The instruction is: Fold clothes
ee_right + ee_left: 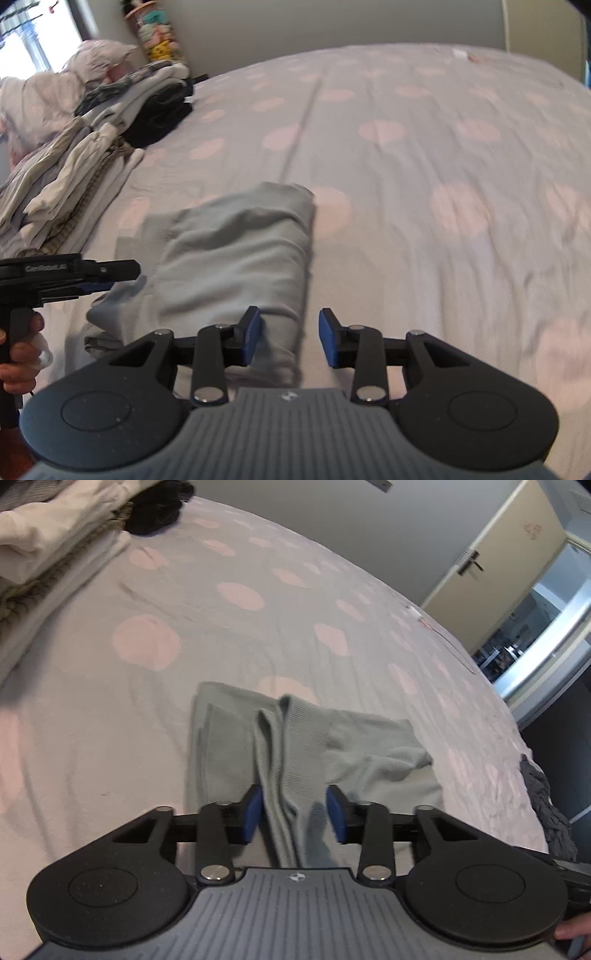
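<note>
Just garment [295, 746] between parted fingers [254, 812]

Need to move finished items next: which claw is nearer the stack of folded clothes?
Left. The left claw sits just beside the stack of folded clothes; the right claw is farther off, over the grey-green garment.

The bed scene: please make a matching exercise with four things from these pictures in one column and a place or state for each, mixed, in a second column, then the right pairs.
Things:
1. grey-green garment
2. stack of folded clothes
3. door
4. left gripper

Places or states:
A. at the bed's left edge, piled high
B. open, fingers either side of a raised cloth fold
C. partly folded, in the middle of the dotted bedspread
D. beyond the bed, ajar

Pairs: 1-C, 2-A, 3-D, 4-B
</note>
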